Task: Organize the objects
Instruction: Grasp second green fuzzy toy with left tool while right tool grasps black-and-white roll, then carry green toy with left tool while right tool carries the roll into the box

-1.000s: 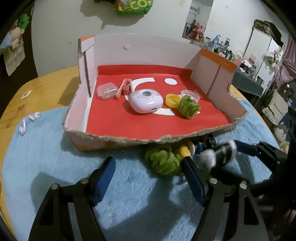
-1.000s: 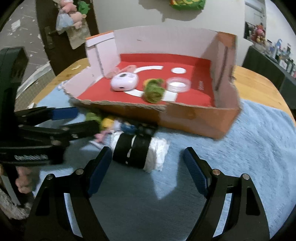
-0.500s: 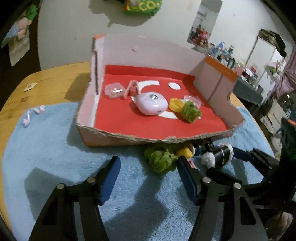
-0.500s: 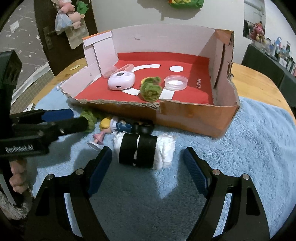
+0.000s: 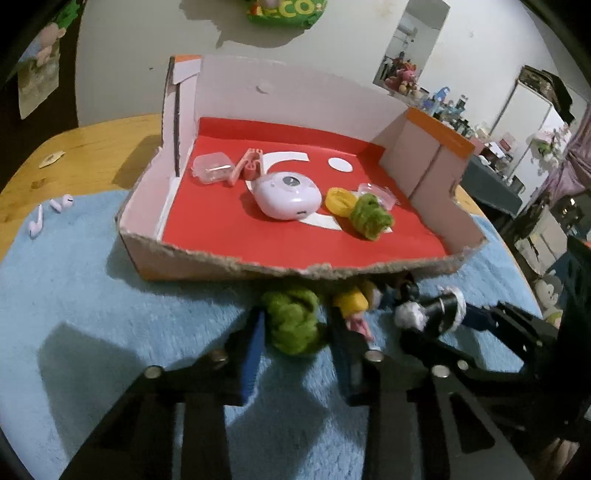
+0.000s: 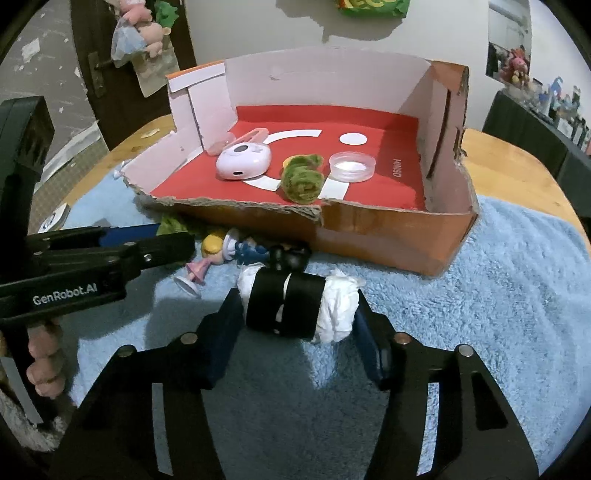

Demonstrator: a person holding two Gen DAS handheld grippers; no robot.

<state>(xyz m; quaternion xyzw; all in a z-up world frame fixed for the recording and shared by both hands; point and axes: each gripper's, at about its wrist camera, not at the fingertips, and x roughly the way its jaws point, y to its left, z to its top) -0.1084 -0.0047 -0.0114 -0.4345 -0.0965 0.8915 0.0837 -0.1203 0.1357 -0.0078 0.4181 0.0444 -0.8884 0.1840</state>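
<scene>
On a blue fleece towel (image 6: 498, 280), just before a torn cardboard box with a red floor (image 6: 369, 229), both grippers are closing. The left gripper (image 5: 295, 332) squeezes a fuzzy green yarn bundle (image 5: 293, 319); the right gripper (image 6: 295, 314) brackets a white cloth roll banded in black (image 6: 295, 301), contact seemingly made but unclear. Soft bundles could slip free; a small blonde doll figurine (image 6: 212, 254) lying beside them could be knocked.

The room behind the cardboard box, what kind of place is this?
Probably a lived-in home, not a lab: a round wooden table under a fluffy blue towel, plush toys hanging on a dark door, and a far shelf crowded with small figurines and bottles.
</scene>
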